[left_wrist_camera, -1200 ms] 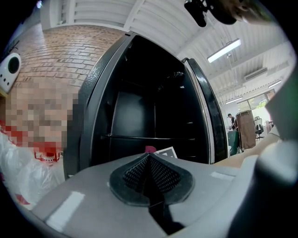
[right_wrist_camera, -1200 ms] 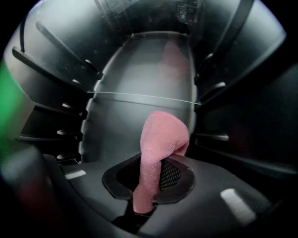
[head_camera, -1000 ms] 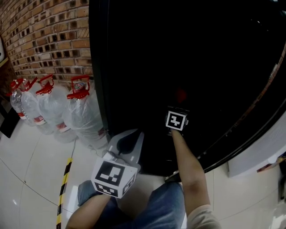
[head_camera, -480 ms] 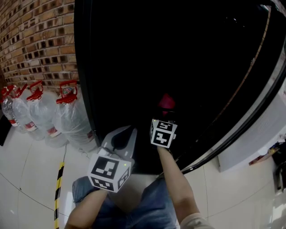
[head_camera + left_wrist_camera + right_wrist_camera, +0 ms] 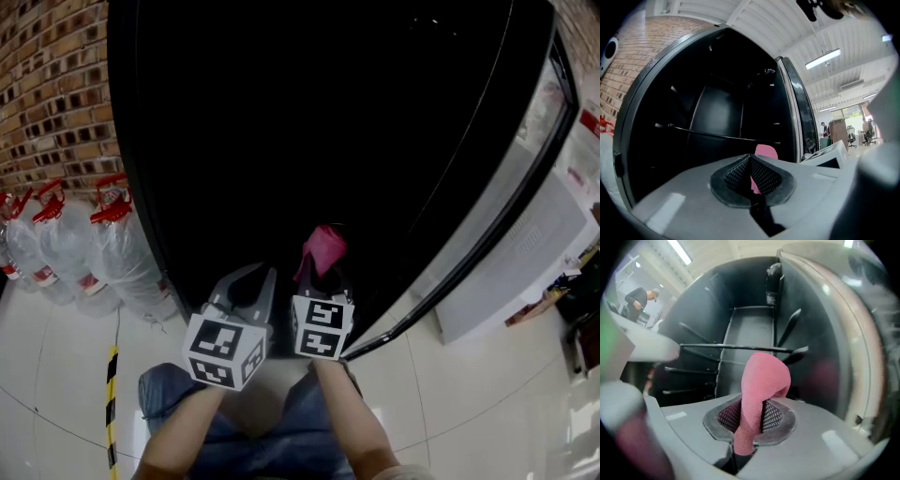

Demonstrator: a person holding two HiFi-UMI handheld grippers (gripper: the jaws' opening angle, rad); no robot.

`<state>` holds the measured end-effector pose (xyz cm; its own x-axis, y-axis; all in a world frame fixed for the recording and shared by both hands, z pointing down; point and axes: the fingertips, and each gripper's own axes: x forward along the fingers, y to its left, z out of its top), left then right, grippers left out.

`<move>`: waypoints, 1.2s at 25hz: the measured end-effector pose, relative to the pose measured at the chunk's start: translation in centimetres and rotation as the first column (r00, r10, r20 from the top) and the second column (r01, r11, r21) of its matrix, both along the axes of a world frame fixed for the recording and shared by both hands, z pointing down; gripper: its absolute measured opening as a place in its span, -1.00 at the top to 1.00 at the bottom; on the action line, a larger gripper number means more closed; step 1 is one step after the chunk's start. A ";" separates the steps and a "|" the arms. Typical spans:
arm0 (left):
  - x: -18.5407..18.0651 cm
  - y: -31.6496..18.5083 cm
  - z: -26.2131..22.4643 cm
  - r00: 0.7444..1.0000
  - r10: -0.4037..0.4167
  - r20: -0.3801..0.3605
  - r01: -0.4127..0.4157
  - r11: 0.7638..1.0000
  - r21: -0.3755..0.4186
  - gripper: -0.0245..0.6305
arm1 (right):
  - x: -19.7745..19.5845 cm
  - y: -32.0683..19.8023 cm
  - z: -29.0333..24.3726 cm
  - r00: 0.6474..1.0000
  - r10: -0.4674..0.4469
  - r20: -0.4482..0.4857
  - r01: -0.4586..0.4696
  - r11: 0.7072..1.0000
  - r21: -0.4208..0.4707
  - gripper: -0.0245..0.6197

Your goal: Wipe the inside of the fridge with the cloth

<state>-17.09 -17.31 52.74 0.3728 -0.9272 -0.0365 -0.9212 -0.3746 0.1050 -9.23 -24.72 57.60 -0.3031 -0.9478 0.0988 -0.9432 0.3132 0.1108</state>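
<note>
Counted here: 2 grippers, 1 cloth, 1 fridge, 1 wire shelf rod, at least 3 water bottles. Left gripper (image 5: 247,277) just left of the right gripper (image 5: 320,276), nearly touching, both aimed into the dark fridge (image 5: 281,112). In the left gripper view, left gripper (image 5: 750,162) with jaws pressed together tip to tip, nothing between them. In the right gripper view, right gripper (image 5: 751,414) clamped on the pink cloth (image 5: 763,377), pads squeezing its lower part from both sides. Cloth (image 5: 322,247) rolled into 1 thick strip, long axis in line with the right jaws, running from the pinch out past the tips toward the fridge's back wall, free end rounded over and bent a little rightward. Same cloth (image 5: 766,151) peeking out just beyond the left gripper's shut tips. Ahead of both grippers, 1 wire shelf rod (image 5: 736,347) across the cavity. Right of the right gripper, the open fridge door (image 5: 525,187). Well left of the left gripper, water bottles (image 5: 112,253) with red caps on the floor.
</note>
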 end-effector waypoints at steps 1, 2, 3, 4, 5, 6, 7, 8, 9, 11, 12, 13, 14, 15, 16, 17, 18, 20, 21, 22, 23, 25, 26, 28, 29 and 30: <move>0.3 0.0 0.3 1.000 0.004 -0.001 -0.004 1.000 -0.008 0.95 | 0.5 0.6 -0.1 1.000 0.002 -0.001 -0.002 1.000 0.003 0.74; 0.6 0.0 0.5 1.000 0.009 -0.003 -0.009 1.000 -0.016 0.95 | 1.0 1.2 -0.1 1.000 0.005 0.000 -0.005 1.000 0.006 0.74; 1.0 0.0 0.8 1.000 0.014 -0.003 -0.014 1.000 -0.021 0.95 | 1.5 1.8 -0.2 1.000 0.007 0.005 -0.007 1.000 0.005 0.74; 1.3 0.0 0.9 1.000 0.020 -0.002 -0.020 0.999 -0.025 0.95 | 1.9 2.4 -0.2 1.000 0.007 0.012 -0.007 1.000 0.002 0.74; 1.7 0.1 1.1 1.000 0.026 0.000 -0.026 0.999 -0.026 0.95 | 2.3 3.1 -0.1 1.000 0.004 0.019 -0.004 1.000 -0.004 0.74; 2.0 0.2 1.2 1.000 0.032 0.001 -0.032 0.999 -0.027 0.95 | 2.5 3.7 0.1 1.000 0.000 0.024 0.000 1.000 -0.008 0.73; 2.3 0.3 1.2 0.999 0.036 0.001 -0.036 0.999 -0.026 0.95 | 2.7 4.3 0.2 1.000 -0.005 0.027 0.005 1.000 -0.011 0.73; 2.6 0.3 1.2 0.999 0.039 0.003 -0.039 0.999 -0.025 0.95 | 2.8 4.8 0.2 0.999 -0.010 0.032 0.010 1.000 -0.013 0.73; 2.8 0.3 1.2 0.999 0.041 0.005 -0.040 0.999 -0.023 0.95 | 2.9 5.2 0.2 0.999 -0.015 0.040 0.016 1.000 -0.014 0.73; 3.3 0.2 1.1 0.999 0.046 0.012 -0.046 0.999 -0.030 0.95 | 3.0 5.8 0.1 0.998 -0.026 0.052 0.026 1.000 -0.009 0.73; 3.7 0.2 1.2 0.998 0.053 0.015 -0.052 0.998 -0.039 0.95 | 3.1 6.1 -0.1 0.998 -0.028 0.049 0.028 1.000 -0.003 0.73; 4.1 0.2 1.2 0.998 0.060 0.017 -0.059 0.997 -0.050 0.95 | 3.2 6.3 -0.2 0.999 -0.029 0.040 0.029 1.000 0.000 0.74; 4.5 0.3 1.1 0.998 0.067 0.018 -0.066 0.996 -0.059 0.95 | 3.3 6.5 -0.3 0.999 -0.031 0.033 0.032 1.000 -0.001 0.73; 4.9 0.4 1.0 0.997 0.073 0.019 -0.071 0.995 -0.065 0.95 | 3.4 6.8 -0.4 0.999 -0.038 0.030 0.038 0.999 -0.005 0.73; 5.2 0.5 0.8 0.997 0.078 0.019 -0.077 0.995 -0.066 0.95 | 3.5 7.0 -0.5 0.998 -0.047 0.030 0.047 0.999 -0.009 0.74; 5.5 0.6 0.6 0.996 0.084 0.019 -0.083 0.995 -0.064 0.95 | 3.6 7.3 -0.8 0.998 -0.058 0.030 0.059 0.998 -0.009 0.73; 5.8 0.6 0.2 0.996 0.090 0.019 -0.089 0.994 -0.059 0.95 | 3.6 7.5 -1.2 0.997 -0.072 0.028 0.072 0.997 -0.006 0.73; 6.5 0.8 -0.4 0.994 0.104 0.018 -0.103 0.993 -0.049 0.95 | 3.7 8.1 -2.3 0.994 -0.108 0.024 0.107 0.994 0.014 0.73; 6.7 1.0 -0.8 0.994 0.113 0.013 -0.112 0.993 -0.045 0.95 | 3.7 8.6 -2.9 0.991 -0.128 0.023 0.128 0.991 0.027 0.73; 6.9 1.1 -1.2 0.993 0.122 0.005 -0.122 0.992 -0.038 0.95 | 3.7 8.9 -3.6 0.988 -0.150 0.025 0.149 0.988 0.040 0.73; 7.1 1.1 -1.8 0.991 0.133 -0.005 -0.133 0.991 -0.029 0.95 | 3.6 9.2 -4.4 0.984 -0.174 0.027 0.172 0.984 0.051 0.73; 7.4 0.9 -3.2 0.988 0.155 -0.019 -0.155 0.988 -0.006 0.95 | 3.6 9.6 -5.9 0.973 -0.229 0.035 0.227 0.973 0.049 0.73; 7.6 0.8 -4.0 0.986 0.167 -0.018 -0.166 0.986 0.003 0.95 | 3.6 9.8 -6.8 0.965 -0.260 0.044 0.258 0.965 0.041 0.74; 8.2 0.7 -5.5 0.981 0.191 -0.015 -0.191 0.981 0.023 0.95 | 3.8 10.3 -9.2 0.946 -0.316 0.067 0.313 0.948 0.056 0.74; 8.5 0.6 -6.3 0.980 0.199 -0.013 -0.199 0.979 0.034 0.95 | 4.1 10.6 -10.6 0.939 -0.335 0.078 0.328 0.941 0.081 0.74; 8.8 0.7 -7.1 0.979 0.203 -0.008 -0.202 0.978 0.044 0.95 | 4.4 10.9 -12.1 0.933 -0.348 0.088 0.339 0.935 0.108 0.74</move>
